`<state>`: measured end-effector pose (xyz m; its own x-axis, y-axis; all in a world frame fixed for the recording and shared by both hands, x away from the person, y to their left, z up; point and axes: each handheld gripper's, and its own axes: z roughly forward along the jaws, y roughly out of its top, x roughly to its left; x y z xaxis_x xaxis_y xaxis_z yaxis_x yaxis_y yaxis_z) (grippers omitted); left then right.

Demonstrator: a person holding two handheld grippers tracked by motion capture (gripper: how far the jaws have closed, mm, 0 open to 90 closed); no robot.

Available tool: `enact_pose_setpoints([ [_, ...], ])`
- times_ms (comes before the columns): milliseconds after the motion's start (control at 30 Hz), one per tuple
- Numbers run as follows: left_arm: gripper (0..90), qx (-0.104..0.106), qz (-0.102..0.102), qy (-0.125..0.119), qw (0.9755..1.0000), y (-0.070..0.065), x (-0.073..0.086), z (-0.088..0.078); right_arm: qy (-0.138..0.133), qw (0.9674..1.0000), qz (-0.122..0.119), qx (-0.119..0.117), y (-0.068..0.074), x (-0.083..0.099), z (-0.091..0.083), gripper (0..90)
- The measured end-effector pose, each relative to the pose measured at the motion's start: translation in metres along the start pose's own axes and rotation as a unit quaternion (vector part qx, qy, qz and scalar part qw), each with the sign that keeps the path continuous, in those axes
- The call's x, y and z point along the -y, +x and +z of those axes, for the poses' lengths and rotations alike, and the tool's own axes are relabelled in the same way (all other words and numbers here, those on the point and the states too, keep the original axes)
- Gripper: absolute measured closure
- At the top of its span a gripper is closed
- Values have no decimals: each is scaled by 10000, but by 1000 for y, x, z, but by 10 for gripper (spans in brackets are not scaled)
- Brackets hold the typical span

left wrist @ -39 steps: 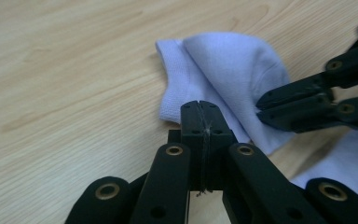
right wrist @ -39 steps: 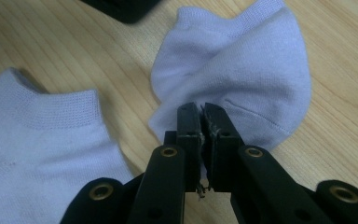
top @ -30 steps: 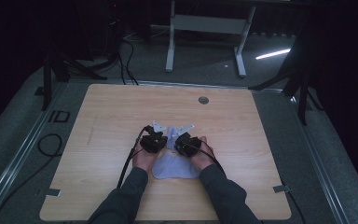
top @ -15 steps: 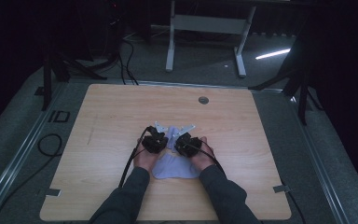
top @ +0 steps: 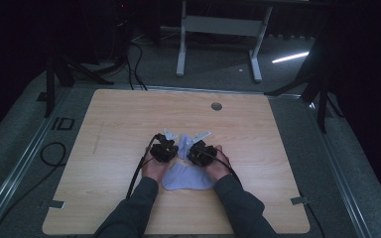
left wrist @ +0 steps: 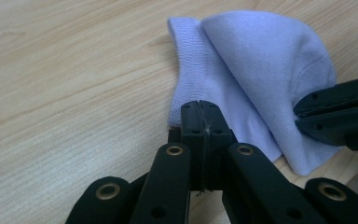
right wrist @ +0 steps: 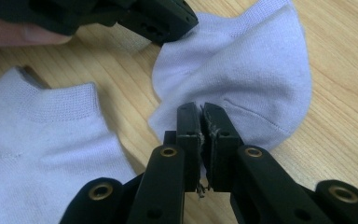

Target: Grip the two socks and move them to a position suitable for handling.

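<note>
Socks lie on the wooden table [top: 104, 148] in the high view, close to the person's side. The folded sock [top: 183, 147] sits between the two tools. The flat sock [top: 186, 177] lies just behind it, between the person's wrists. The left gripper [top: 164, 148] and the right gripper [top: 198, 151] each hold one side of the folded sock, near each other.

Next is the left gripper view. The left gripper [left wrist: 200, 109] has its jaws pressed together on the edge of the folded sock [left wrist: 256, 70], by the stretchy cuff. The sock is doubled over and lies on the table [left wrist: 74, 70]. The right gripper [left wrist: 307, 112] bites its other side.

Last is the right gripper view. The right gripper [right wrist: 200, 114] has its jaws squeezed tight on the near edge of the folded sock [right wrist: 251, 70]. Little threads stick out between the jaws. The left gripper [right wrist: 179, 21] nips the far edge. The flat sock [right wrist: 42, 140] lies beside it, just apart.

What could go wrong? Each tool has only a tiny bit of cloth. If the hands pull apart too hard, an edge may slip out and the fold may flop open. The threads could snag too. A low move could also bump the flat sock.
</note>
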<state>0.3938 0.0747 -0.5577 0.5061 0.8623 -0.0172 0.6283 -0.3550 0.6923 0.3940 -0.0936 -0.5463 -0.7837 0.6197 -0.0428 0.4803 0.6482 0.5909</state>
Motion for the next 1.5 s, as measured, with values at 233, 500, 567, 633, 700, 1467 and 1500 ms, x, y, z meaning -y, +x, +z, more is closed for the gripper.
enact_pose_setpoints([
  [233, 896, 9, 4, -309, 9995, -5, -10, -8, -14, 10000, 3, 9, 0, 0, 0, 853],
  [500, 895, 102, 114, -61, 9999, -8, -9, 9, -61, 10000, 42, 17, 0, 2, 0, 854],
  [567, 896, 32, 215, -40, 9998, -10, -9, 9, -76, 10000, 52, 14, 0, 3, 0, 854],
  [633, 896, -54, 284, -15, 9996, -12, -10, 9, -75, 10000, 53, 13, 0, 3, 0, 854],
  [700, 897, -134, 336, 17, 9993, -13, -10, 9, -53, 10000, 70, -21, 0, 3, -1, 852],
  [1467, 897, -21, 359, 11, 9994, -4, -7, 6, 60, 9964, 787, 321, -47, 41, -29, 818],
  [1500, 896, -54, 376, 22, 9993, -3, -7, 6, 58, 9960, 827, 336, -49, 42, -30, 816],
])
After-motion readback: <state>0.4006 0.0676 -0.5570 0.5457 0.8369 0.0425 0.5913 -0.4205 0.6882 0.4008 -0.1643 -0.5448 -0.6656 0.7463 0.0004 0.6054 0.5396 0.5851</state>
